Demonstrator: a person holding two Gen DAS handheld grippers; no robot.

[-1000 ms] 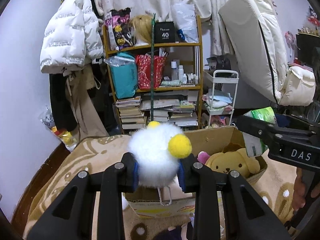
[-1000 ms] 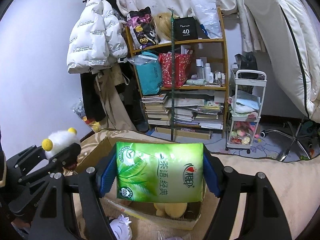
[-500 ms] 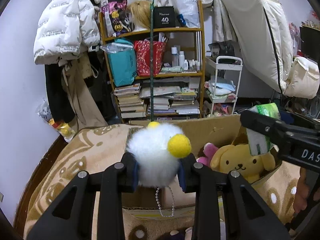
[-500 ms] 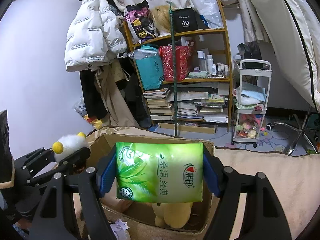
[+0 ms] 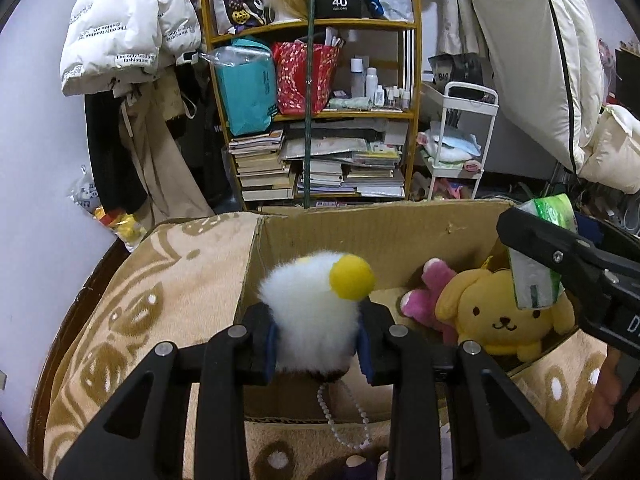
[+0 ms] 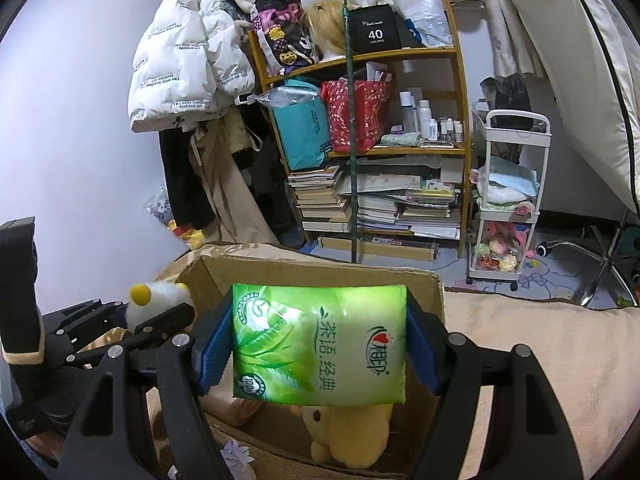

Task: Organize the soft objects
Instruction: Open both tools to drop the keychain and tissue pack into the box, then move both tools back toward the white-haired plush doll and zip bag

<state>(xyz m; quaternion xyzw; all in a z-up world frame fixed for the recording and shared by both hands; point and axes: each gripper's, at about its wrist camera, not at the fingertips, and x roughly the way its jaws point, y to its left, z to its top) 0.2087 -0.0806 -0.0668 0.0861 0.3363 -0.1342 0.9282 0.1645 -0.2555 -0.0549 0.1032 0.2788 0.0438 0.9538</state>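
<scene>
A tan blanket [image 5: 168, 304] with a brown floral pattern covers the surface, and an open cardboard box [image 5: 360, 236] sits on it. The left gripper [image 5: 318, 338] is clamped on a white fluffy toy [image 5: 308, 312] with a yellow pompom at its 1 o'clock; a bead chain [image 5: 344, 420] hangs below it, over the box's near wall. The right gripper [image 6: 318, 344] is clamped on a green tissue pack [image 6: 320, 340], held above the box opening. Inside the box, at 3 o'clock from the fluffy toy, lie a pink plush [image 5: 426, 300] and, touching it, a yellow dog plush [image 5: 500, 320]. Beyond the box, at 12 o'clock, a wooden bookshelf [image 5: 416, 112] holds stacked books, a teal bag [image 5: 250, 92] and a red bag [image 5: 306, 78]. A white puffer jacket [image 5: 124, 24] hangs at 10 o'clock against the pale wall. A white rolling cart [image 5: 468, 140] stands at 2 o'clock just beside the shelf.
</scene>
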